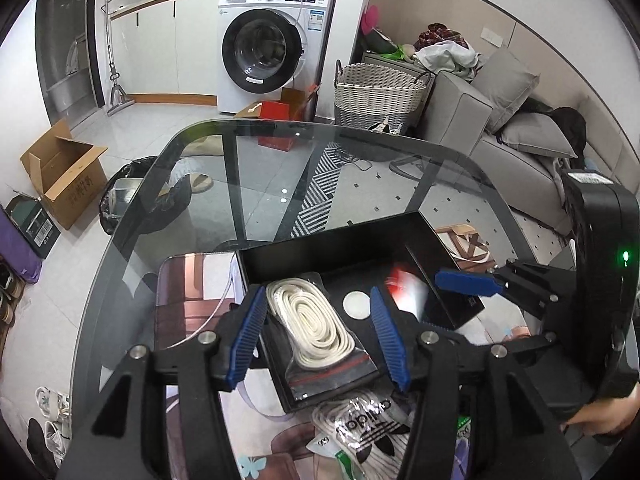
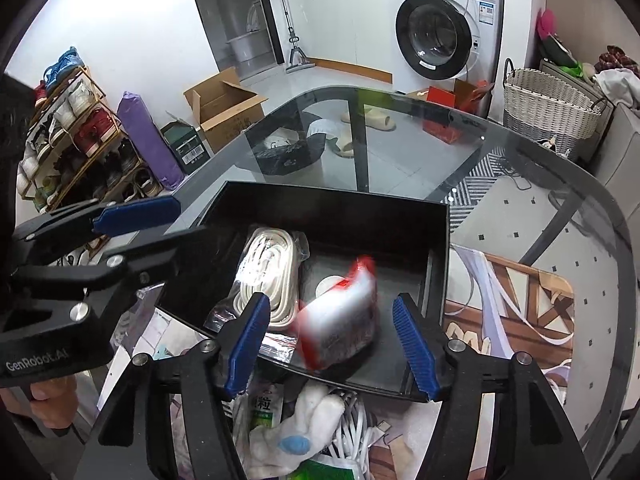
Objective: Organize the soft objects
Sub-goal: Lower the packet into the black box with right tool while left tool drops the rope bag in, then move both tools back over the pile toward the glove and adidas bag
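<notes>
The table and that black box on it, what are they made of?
The table looks like tinted glass, glossy: the floor shows through it and lights reflect. The black box seems to be rigid matte card or plastic, with thin flat walls; I cannot tell which.

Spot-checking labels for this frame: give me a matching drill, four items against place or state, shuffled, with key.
Things:
1. bagged white cord
2. red-and-white packet
3. right gripper
4. wicker basket

Places/states:
A. on the floor beside the sofa
B. motion-blurred, in the right side of the black tray
C. lying in the left side of the black tray
D. open, holding nothing

Pairs: 1-C, 2-B, 3-D, 4-A
</notes>
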A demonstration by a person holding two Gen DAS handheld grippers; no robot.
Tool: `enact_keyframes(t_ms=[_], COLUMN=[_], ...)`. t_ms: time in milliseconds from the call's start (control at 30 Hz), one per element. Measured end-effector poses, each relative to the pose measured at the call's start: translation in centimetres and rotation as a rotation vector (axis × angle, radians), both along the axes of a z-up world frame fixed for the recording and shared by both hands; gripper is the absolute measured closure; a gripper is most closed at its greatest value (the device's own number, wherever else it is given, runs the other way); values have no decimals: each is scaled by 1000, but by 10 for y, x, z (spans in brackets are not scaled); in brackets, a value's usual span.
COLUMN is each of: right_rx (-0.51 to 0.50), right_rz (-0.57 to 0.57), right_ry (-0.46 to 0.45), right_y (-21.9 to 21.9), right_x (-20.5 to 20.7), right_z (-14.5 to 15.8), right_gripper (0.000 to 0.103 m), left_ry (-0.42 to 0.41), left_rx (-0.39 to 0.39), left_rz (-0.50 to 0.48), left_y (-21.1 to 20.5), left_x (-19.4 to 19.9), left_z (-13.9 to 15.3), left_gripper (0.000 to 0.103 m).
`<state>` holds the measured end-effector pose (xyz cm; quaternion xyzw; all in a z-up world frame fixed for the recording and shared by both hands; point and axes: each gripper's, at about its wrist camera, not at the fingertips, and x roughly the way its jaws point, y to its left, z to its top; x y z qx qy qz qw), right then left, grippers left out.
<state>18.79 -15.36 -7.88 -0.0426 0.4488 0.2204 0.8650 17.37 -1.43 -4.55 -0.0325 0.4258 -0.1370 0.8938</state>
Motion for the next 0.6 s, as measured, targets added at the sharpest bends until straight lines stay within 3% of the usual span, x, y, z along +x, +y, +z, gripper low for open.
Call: enact_keyframes(t_ms=[300, 433, 600], right_rx=[23, 28, -22], right_rz=[25, 45, 80], right_ry=[19, 48, 56], right_y=[-9, -16, -25], right_x=[-25, -43, -68], right_z=[17, 19, 12], right_gripper=[37, 38, 38], left_ry=[38, 57, 134], left_rx=[-49, -53, -73], left_rz=[-28, -38, -81], left_y=[1, -3, -12], left_x=[-15, -19, -26], left_z=[0, -3, -20], left_gripper=[44, 37, 32])
